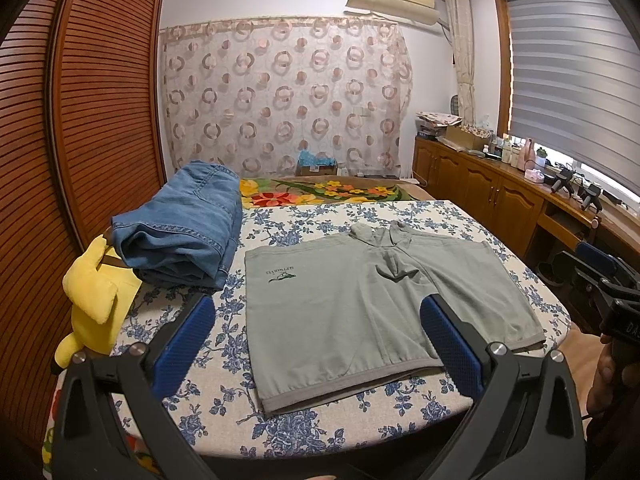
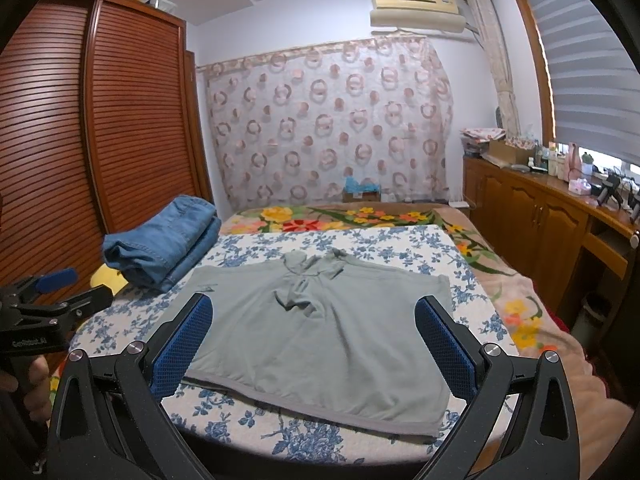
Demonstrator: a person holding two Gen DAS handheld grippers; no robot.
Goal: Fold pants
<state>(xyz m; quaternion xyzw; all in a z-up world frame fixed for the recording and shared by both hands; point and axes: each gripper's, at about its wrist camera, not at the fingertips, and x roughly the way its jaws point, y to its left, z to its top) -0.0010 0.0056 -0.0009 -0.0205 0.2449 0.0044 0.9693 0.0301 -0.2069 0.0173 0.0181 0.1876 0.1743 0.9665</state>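
Grey-green shorts (image 1: 360, 304) lie spread flat on the blue-flowered cloth (image 1: 224, 396), hem edges toward me, waistband at the far side; they also show in the right wrist view (image 2: 320, 340). My left gripper (image 1: 318, 316) is open and empty, held above the near edge of the shorts. My right gripper (image 2: 314, 316) is open and empty, above the near hem too. The right gripper shows at the right edge of the left wrist view (image 1: 600, 280); the left gripper shows at the left edge of the right wrist view (image 2: 48, 292).
Folded blue jeans (image 1: 184, 228) are stacked at the far left of the cloth, also in the right wrist view (image 2: 164, 240). A yellow plush toy (image 1: 96, 296) sits beside them at the left edge. A wooden wardrobe (image 1: 80, 120) stands left, cabinets (image 1: 500, 196) right.
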